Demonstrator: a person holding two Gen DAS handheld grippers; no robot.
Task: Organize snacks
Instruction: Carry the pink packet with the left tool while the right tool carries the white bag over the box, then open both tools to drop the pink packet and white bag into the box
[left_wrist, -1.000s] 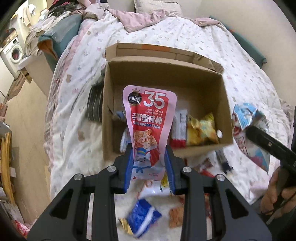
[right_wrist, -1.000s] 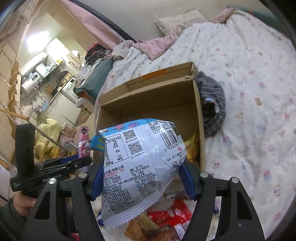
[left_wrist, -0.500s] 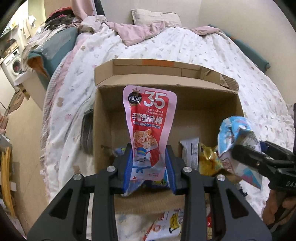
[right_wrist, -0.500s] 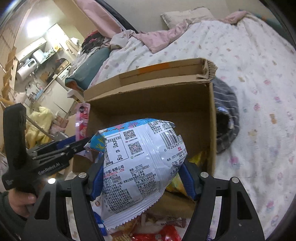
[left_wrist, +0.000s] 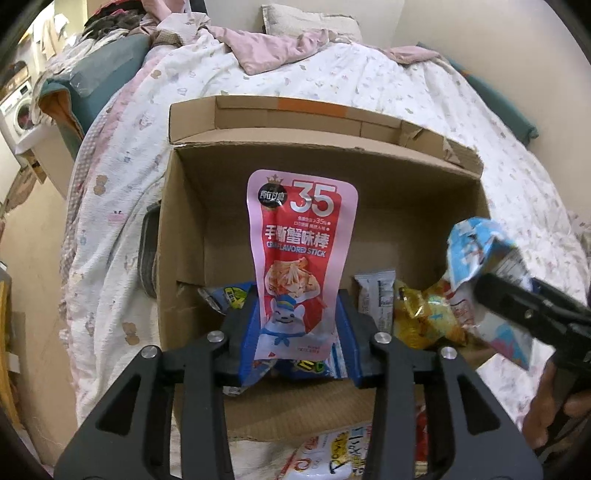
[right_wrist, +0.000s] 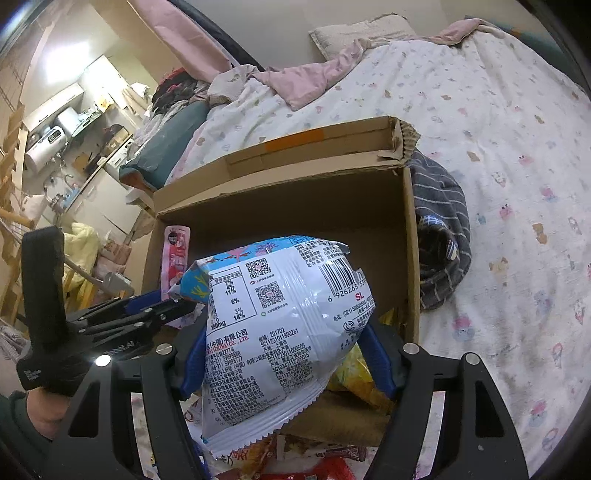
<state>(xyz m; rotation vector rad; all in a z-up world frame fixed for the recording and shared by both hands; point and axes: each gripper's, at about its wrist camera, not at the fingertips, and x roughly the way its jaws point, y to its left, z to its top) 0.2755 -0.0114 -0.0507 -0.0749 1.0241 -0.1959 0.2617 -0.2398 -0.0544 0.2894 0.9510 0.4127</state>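
1. The bed (left_wrist: 122, 206), under a white printed cover, carries an open cardboard box (left_wrist: 369, 147).
2. In the left wrist view, the left claw (left_wrist: 295, 325) hangs over the near wall of the box, pointing down into it.
3. A pink pack (left_wrist: 301, 258) stands upright between its blue pads (left_wrist: 247, 339), over the left-middle of the box. The jaws have just been opening. The pads lie against the pack's two edges, so the grip looks light.
4. Right of the pack, a grey-white sachet (left_wrist: 376, 295) and a yellow pack (left_wrist: 424, 317) lie inside the box.
5. In front of the box, loose snacks (left_wrist: 332, 454) lie on the bed.
6. At the right edge of that view, the right claw comes in sideways over the box's right corner.
7. In the right wrist view, the left claw shows at the left, with a hand (right_wrist: 40, 410) under its handle.
8. In the middle, the right claw (right_wrist: 284, 343) is clamped on a puffy blue-white bag (right_wrist: 280, 325), its printed back facing the camera. The bag hangs over the near right part of the box.
9. Just right of the box, a striped cloth (right_wrist: 439, 229) lies against its wall.
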